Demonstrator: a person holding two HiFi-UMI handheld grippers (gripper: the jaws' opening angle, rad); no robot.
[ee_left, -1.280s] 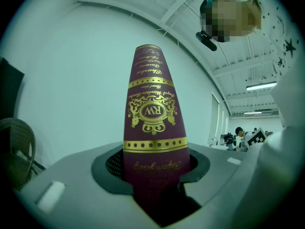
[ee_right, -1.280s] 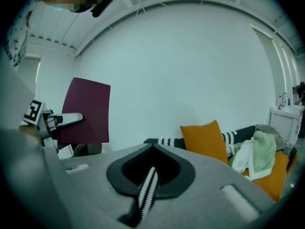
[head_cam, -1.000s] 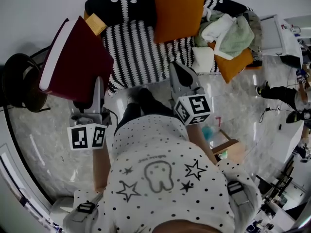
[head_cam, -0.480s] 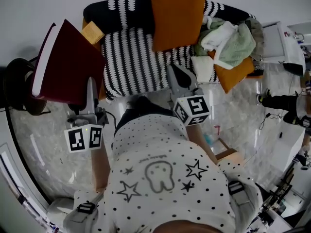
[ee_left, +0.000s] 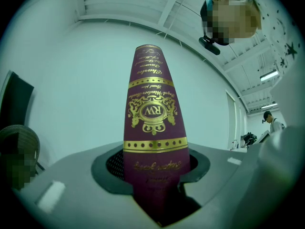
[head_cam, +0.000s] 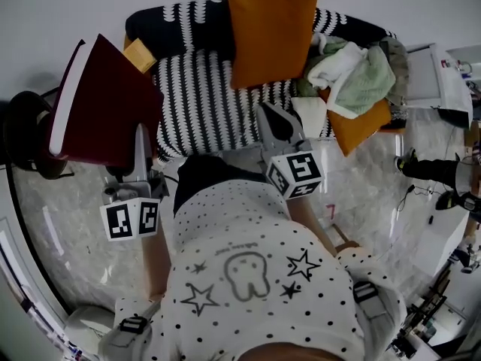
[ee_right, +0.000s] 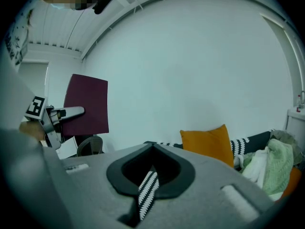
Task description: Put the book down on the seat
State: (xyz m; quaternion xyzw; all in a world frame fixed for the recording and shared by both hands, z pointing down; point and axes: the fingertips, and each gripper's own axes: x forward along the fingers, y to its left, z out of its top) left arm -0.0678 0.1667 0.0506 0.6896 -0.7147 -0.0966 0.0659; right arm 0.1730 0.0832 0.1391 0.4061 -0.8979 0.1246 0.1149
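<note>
A thick dark maroon book (head_cam: pixel 105 104) with white page edges is held upright at the left, over the floor beside the sofa's left end. My left gripper (head_cam: pixel 140 145) is shut on its lower edge. In the left gripper view the book's gold-printed spine (ee_left: pixel 152 128) rises from between the jaws. The seat (head_cam: pixel 203 96) is a black-and-white striped sofa just ahead. My right gripper (head_cam: pixel 274 122) hovers at the seat's front edge, shut and holding nothing. In the right gripper view, the book (ee_right: pixel 86 104) and the left gripper (ee_right: pixel 66 112) appear at the left.
An orange cushion (head_cam: pixel 270 21) leans on the sofa back. A heap of pale clothes (head_cam: pixel 353 66) and a second orange cushion (head_cam: pixel 361 122) fill the sofa's right end. A tan box (head_cam: pixel 140 53) sits at its left end. A dark round chair (head_cam: pixel 22 138) stands at far left.
The book and left gripper have drifted slightly left, still gripped. The sofa sits a little lower in the view. The right gripper has hardly moved.
</note>
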